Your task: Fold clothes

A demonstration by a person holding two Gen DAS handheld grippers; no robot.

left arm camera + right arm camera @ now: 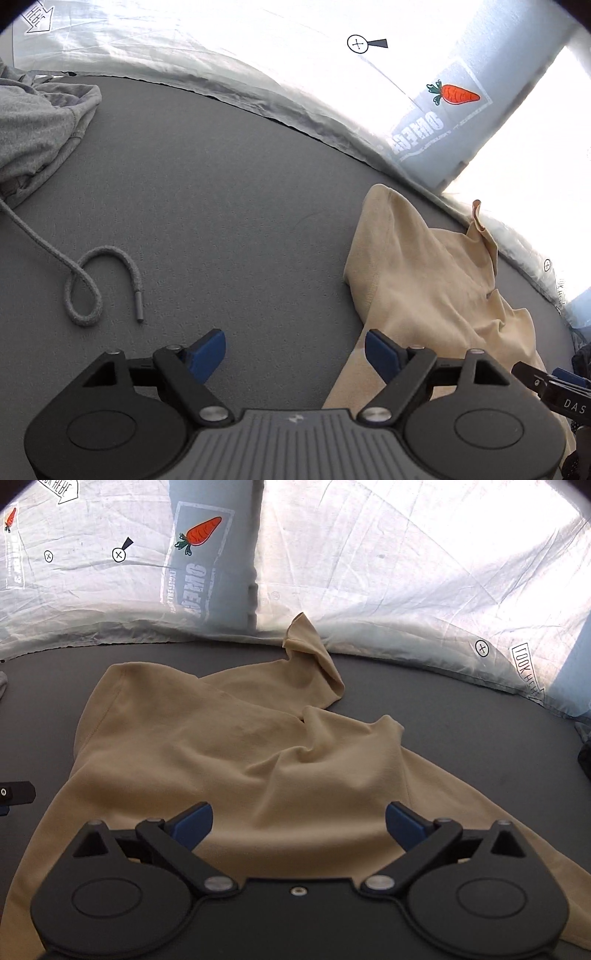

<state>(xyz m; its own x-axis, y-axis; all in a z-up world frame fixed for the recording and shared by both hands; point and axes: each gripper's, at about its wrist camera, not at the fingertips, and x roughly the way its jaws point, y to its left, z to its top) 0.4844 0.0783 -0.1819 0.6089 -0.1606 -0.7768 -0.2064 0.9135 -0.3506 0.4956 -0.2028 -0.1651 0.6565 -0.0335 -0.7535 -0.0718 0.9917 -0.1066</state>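
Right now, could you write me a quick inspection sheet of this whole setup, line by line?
Surface: dark grey table, bare in the middle.
Job's things: beige shirt lying crumpled, one sleeve sticking up at the far edge; grey hoodie bunched at the left.
Clutter: nothing seen.
Grippers: left gripper open over the shirt's left edge; right gripper open above the shirt; blue fingers holding nothing.
Cables: only the hoodie's drawstring, looped on the table.
Surroundings: wrinkled white sheet with a carrot print.
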